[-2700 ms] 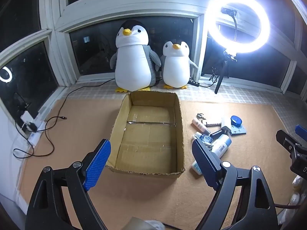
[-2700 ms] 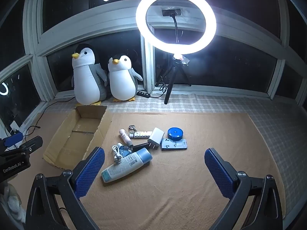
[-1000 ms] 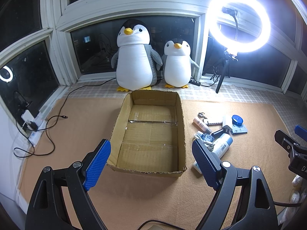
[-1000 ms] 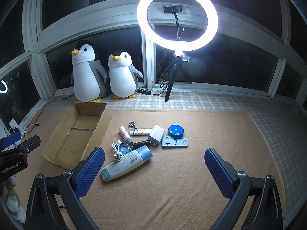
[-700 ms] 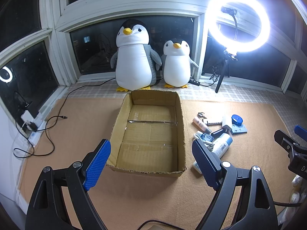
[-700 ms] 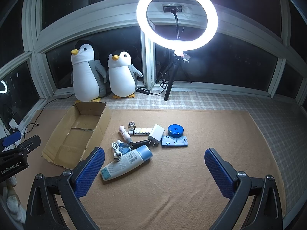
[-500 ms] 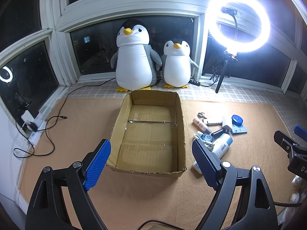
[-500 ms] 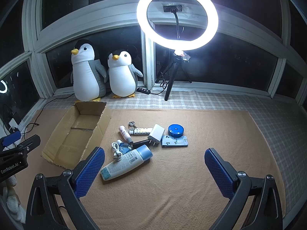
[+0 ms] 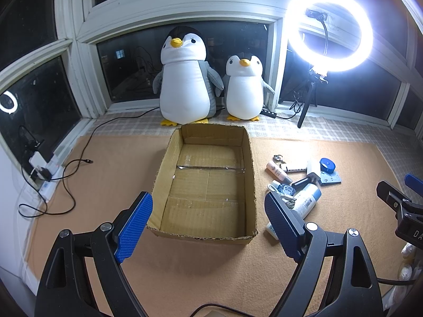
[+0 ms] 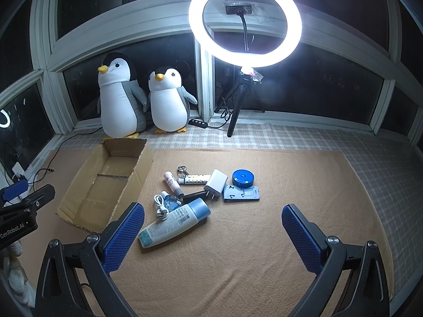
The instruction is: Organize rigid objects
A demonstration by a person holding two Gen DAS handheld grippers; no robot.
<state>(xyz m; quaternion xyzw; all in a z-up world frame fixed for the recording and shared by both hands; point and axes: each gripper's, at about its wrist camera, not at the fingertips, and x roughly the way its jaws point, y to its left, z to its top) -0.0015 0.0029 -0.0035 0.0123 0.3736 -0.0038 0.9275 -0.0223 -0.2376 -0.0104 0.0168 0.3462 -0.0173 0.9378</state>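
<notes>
Dark window panes and a lit ring light (image 10: 245, 21) back an orange mat (image 10: 238, 251) that carries everything. At centre left of the right wrist view, a white bottle (image 10: 174, 223) with a blue cap lies on its side, its long axis slanting from lower left to upper right, cap toward the upper right. Its lower end is cut off behind a blue pad in the left wrist view. Just above it a coiled white cable (image 10: 160, 206), a small blue item too tangled to make out, a pink tube (image 10: 170, 181), a white charger (image 10: 216, 181), a round blue case (image 10: 242, 178) and a flat blue tray (image 10: 241, 193) cluster together. Left of them an open cardboard box (image 9: 252, 174) runs lengthwise toward two plush penguins (image 9: 185, 79). The left gripper (image 9: 208, 224) and right gripper (image 10: 212, 233) both hover spread wide, grasping nothing.
</notes>
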